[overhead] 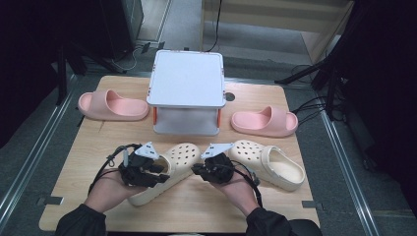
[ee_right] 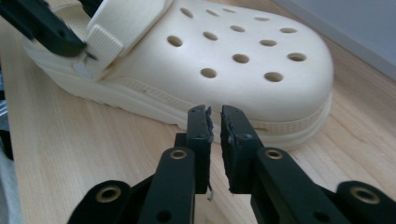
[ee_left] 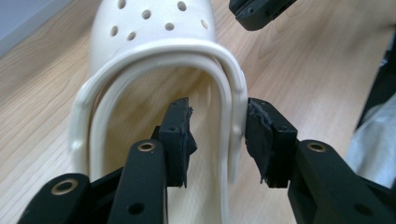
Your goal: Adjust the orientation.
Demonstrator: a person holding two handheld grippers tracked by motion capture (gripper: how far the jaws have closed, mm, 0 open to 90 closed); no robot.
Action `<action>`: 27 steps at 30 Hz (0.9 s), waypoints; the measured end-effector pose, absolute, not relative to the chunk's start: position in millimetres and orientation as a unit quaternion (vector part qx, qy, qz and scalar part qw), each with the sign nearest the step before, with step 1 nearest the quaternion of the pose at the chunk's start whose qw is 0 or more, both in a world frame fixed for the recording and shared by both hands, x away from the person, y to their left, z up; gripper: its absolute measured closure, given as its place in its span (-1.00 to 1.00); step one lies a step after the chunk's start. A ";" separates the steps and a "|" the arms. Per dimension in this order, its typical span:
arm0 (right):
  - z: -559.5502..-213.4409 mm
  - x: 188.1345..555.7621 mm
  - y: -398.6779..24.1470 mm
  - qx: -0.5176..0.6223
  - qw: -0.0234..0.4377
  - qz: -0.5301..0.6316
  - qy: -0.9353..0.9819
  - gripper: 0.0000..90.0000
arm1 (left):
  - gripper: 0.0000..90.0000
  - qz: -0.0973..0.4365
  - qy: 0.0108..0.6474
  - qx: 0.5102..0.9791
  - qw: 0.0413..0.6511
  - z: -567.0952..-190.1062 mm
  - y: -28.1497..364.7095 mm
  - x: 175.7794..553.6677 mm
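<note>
The left gripper (ee_left: 217,137) is straddling a cream clog's (ee_left: 154,70) rim, fingers half-wide. The right gripper (ee_right: 215,123), fingers nearly together and empty, is facing it; a white box (overhead: 186,78) and pink slippers (overhead: 113,105) are sitting higher in the frame.

Left clog (overhead: 164,173): heel end hidden under left gripper (overhead: 156,169) in high view; sole cut off at the bottom edge in left gripper view. Heel cut by the left edge in right gripper view. Right clog (overhead: 268,163): inner toe side hidden behind right gripper (overhead: 202,169). Forearms cut off at the bottom edge. Floor around the table too dark to read.
</note>
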State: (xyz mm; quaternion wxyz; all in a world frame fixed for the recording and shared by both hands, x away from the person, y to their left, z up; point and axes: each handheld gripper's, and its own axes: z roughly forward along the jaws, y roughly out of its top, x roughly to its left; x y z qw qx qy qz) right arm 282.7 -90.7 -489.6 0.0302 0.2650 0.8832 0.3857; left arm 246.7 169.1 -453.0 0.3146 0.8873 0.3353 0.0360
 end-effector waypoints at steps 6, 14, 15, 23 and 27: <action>-491.2 282.9 -87.7 0.268 0.021 0.381 0.885 0.93 | 0.60 0.047 0.366 0.872 0.320 -446.1 203.8 252.9; -493.8 283.2 -83.7 0.271 0.010 0.370 0.889 0.96 | 0.81 0.040 0.408 0.854 0.322 -461.3 236.7 267.4; -495.1 283.0 -81.7 0.268 0.008 0.368 0.890 0.96 | 0.82 0.043 0.411 0.853 0.319 -465.9 239.7 270.3; -499.8 282.0 -71.9 0.264 0.010 0.362 0.894 0.96 | 0.85 0.038 0.410 0.864 0.291 -486.1 236.3 278.6; -501.0 282.9 -69.5 0.262 0.011 0.360 0.896 0.96 | 0.89 0.032 0.409 0.864 0.294 -489.4 231.7 276.1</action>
